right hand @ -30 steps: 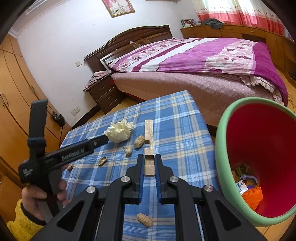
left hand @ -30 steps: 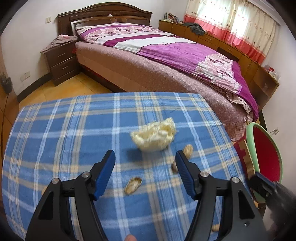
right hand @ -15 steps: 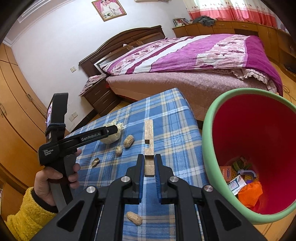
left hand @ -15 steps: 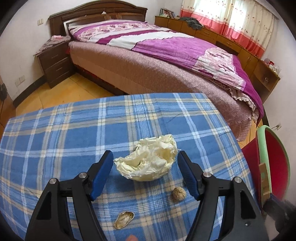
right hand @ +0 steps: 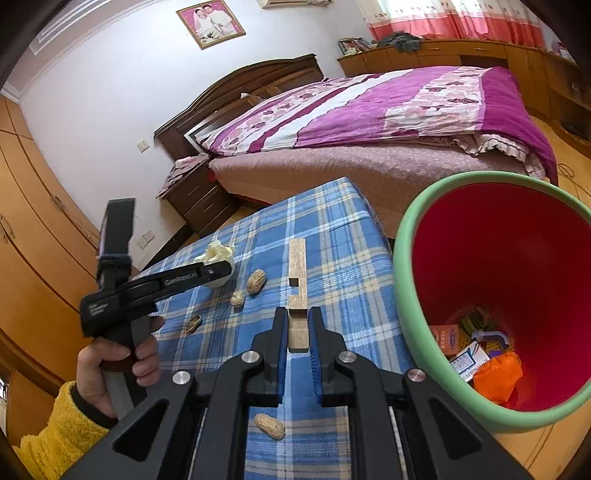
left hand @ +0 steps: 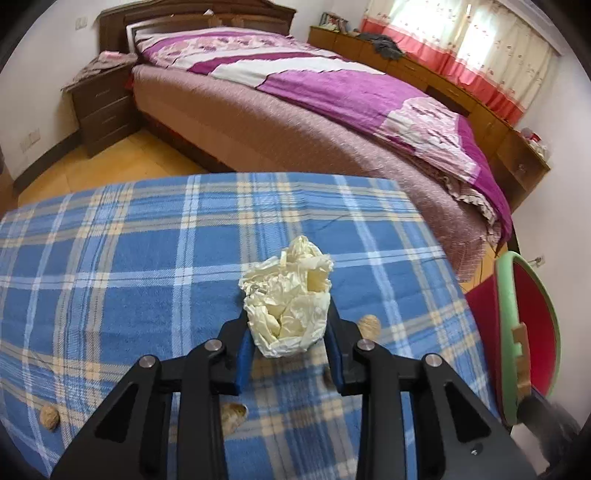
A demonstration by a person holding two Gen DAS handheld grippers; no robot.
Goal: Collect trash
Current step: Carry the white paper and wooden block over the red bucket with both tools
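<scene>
My left claw (left hand: 288, 325) pinches the crumpled paper wad (left hand: 286, 306) above the plaid tablecloth (left hand: 110, 280), my right claw (right hand: 298, 332) clamps a notched wooden strip (right hand: 297, 273); both should release fully over the red bin (right hand: 517, 280).

Home bedroom: double bed (left hand: 332, 110) beyond my tongs, nightstand (left hand: 103, 114) far left, curtained window (left hand: 461, 48) right, wedding portrait (right hand: 210, 22) overhead.

On the desk (right hand: 332, 229) I count four peanuts: one (right hand: 256, 280) and a second (right hand: 237, 298) in the middle, a shell (right hand: 193, 323) left of them, one (right hand: 269, 425) at the bottom. One crumpled paper (left hand: 286, 306), one wooden piece (right hand: 297, 280), one bin (right hand: 406, 295), two tools: left (left hand: 286, 328), right (right hand: 298, 321).
</scene>
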